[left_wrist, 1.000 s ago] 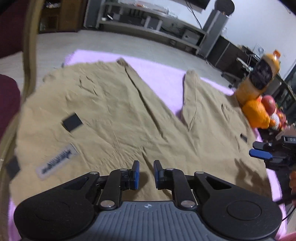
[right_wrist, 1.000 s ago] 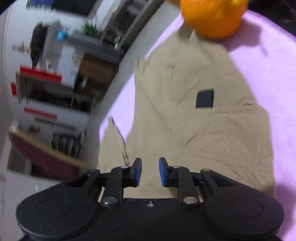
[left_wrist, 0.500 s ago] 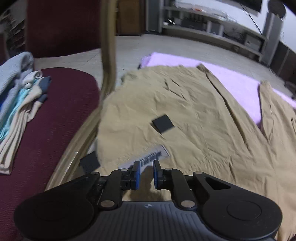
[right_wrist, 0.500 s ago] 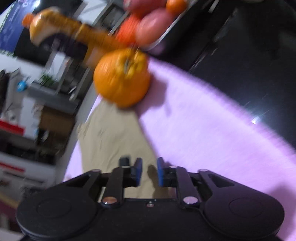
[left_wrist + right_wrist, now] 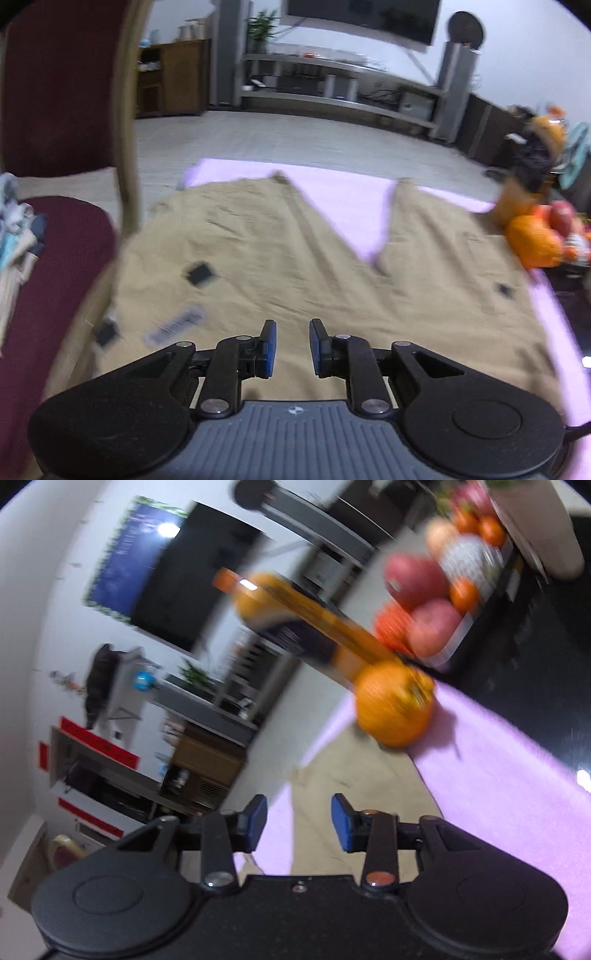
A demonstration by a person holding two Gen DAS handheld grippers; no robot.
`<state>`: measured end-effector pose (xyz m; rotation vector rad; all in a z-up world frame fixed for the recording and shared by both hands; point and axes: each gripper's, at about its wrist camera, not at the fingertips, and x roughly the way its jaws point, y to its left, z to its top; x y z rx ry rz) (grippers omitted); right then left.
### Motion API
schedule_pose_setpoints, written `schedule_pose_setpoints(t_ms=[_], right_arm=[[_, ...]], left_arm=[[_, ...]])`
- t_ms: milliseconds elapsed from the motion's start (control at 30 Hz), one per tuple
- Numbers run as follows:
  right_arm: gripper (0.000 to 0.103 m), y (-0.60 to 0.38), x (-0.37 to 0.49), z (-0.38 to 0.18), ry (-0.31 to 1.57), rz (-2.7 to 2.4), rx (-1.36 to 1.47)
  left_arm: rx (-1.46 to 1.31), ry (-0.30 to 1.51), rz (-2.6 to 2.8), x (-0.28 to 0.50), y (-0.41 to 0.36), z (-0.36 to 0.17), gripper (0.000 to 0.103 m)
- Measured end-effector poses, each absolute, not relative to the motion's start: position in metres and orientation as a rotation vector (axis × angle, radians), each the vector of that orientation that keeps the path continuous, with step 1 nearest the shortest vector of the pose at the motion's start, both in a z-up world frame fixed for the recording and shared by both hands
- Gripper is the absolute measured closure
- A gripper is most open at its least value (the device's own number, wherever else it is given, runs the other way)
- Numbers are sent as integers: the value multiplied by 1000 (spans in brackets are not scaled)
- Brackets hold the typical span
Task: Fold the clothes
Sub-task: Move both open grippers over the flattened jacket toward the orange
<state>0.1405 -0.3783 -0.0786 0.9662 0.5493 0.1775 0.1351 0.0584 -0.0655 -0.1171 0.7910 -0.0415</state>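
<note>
With both grippers' jaws just opened and empty, the left gripper point(image 5: 291, 345) and right gripper point(image 5: 299, 821) should each pinch a waistband corner of the trousers point(image 5: 295, 258) squarely.

I see tan trousers point(image 5: 303, 266) spread flat on a pink cloth point(image 5: 351, 195), legs splayed apart in a V. The fabric is creased. Black patches and a white label sit near the waist.

We are seeing the left gripper point(image 5: 291, 349) and right gripper point(image 5: 298, 823): black linkages, blue pads, silver screws; the left's ribbed grey base.
</note>
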Motion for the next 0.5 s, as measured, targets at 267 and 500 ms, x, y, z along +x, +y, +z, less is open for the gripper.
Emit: schedule_pose_setpoints(t_ms=[267,500], right_arm=[[94,-406,126,-61,559,-26,773],[93,-440,66,-9,201,-223,591]], left_arm=[[69,820,-191,112,-63,-57,85],[189,784,-374,96,-153,-46,76]])
